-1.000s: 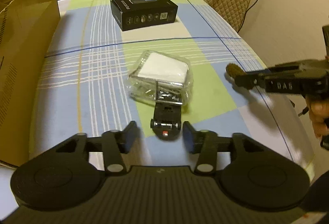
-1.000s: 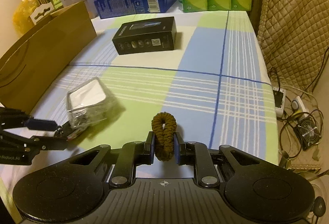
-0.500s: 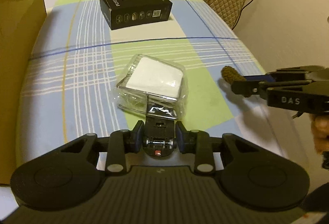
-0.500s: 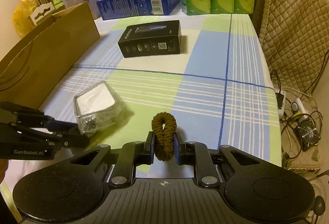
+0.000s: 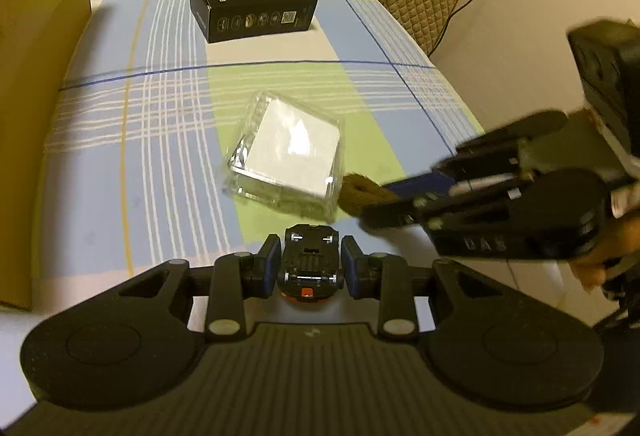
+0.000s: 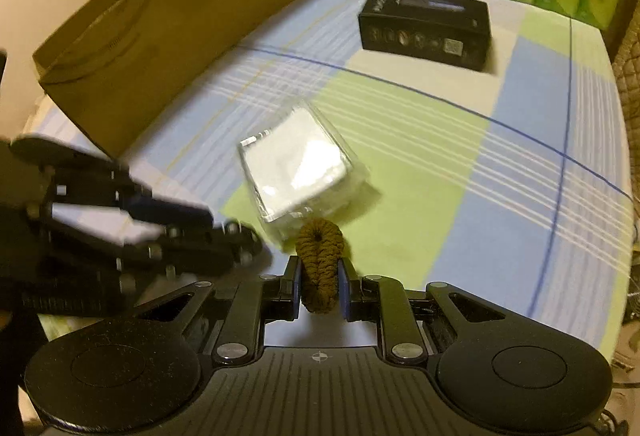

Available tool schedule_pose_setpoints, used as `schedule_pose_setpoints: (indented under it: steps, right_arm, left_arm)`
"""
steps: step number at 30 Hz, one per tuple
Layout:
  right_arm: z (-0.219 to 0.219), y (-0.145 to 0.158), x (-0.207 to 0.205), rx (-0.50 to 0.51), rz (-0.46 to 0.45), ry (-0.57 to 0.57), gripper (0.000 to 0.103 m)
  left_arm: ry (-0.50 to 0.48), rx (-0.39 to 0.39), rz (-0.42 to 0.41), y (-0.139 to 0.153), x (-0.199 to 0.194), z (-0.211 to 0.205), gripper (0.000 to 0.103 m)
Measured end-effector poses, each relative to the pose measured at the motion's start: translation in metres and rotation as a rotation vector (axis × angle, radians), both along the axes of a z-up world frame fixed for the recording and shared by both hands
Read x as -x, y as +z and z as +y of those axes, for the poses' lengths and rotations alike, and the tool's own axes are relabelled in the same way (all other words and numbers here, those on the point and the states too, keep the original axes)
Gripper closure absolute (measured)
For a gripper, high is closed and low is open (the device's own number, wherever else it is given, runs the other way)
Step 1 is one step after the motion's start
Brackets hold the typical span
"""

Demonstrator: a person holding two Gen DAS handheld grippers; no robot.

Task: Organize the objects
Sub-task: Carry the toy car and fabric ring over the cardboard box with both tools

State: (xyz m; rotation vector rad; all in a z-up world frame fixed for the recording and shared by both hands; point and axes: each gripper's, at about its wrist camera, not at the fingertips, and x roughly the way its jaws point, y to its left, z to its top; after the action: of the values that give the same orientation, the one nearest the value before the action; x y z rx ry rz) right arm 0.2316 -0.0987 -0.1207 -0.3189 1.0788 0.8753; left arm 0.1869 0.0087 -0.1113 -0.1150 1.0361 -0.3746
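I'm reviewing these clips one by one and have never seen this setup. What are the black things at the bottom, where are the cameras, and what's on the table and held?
No robot here: a person holds a two-finger tool in each hand, each with a fisheye camera looking along its fingers. The left tool is shut on a small black toy car. The right tool is shut on a brown braided loop. On the plaid tablecloth lie a clear plastic case and a black box, beside a cardboard box.

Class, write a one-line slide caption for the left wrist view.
Left tool grips a small black toy car near a clear plastic box; right tool holds a brown scrunchie.
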Motion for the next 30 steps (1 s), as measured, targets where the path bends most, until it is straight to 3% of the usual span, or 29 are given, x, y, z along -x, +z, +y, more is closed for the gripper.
schedule_pose_setpoints:
  steps: [6, 20, 30]
  right_arm:
    - [0.001, 0.009, -0.002, -0.033, -0.021, -0.041, 0.088]
    - [-0.017, 0.02, 0.002, -0.042, -0.045, -0.144, 0.088]
    - [-0.028, 0.058, 0.011, -0.094, -0.092, -0.219, 0.088]
  left_arm:
    - [-0.023, -0.065, -0.023, -0.006, 0.014, 0.002, 0.076]
    - [-0.012, -0.105, -0.031, -0.013, 0.014, 0.0, 0.078]
    - [0.068, -0.079, -0.055, 0.016, 0.019, 0.018, 0.078]
